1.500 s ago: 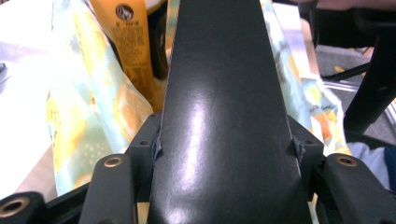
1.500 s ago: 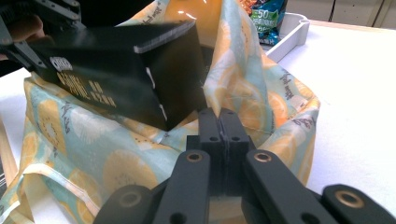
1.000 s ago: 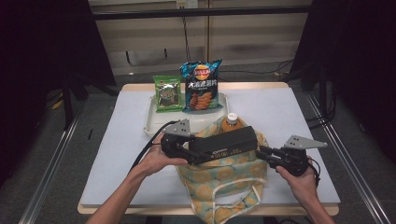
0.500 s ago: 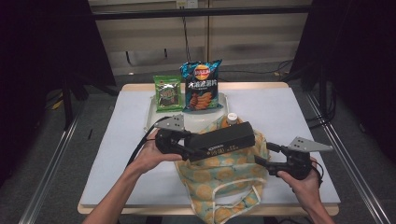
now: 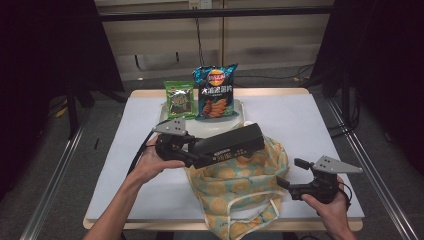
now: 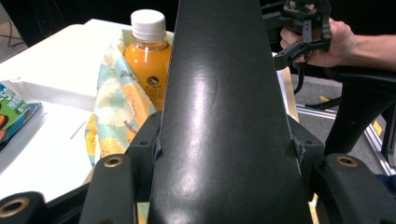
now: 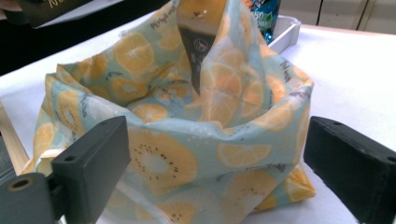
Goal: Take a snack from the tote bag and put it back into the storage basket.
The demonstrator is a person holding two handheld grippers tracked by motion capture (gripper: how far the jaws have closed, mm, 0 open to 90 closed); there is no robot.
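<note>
My left gripper is shut on the near end of a long black box and holds it tilted above a citrus-print fabric bag. In the left gripper view the box runs away between the jaws, beside an orange juice bottle standing in the bag. My right gripper is at the bag's right side. Its jaws have just been opening. In the right gripper view they stand wide with the bag before them, untouched. The bottle pokes out of the bag.
A white tray at the back of the table holds a blue chips bag and a green snack packet. The bag's handles hang over the table's front edge. Dark frames stand on both sides.
The left gripper has raised the black box and carried it left and toward the back. The right gripper has opened and drawn off the bag's edge.
</note>
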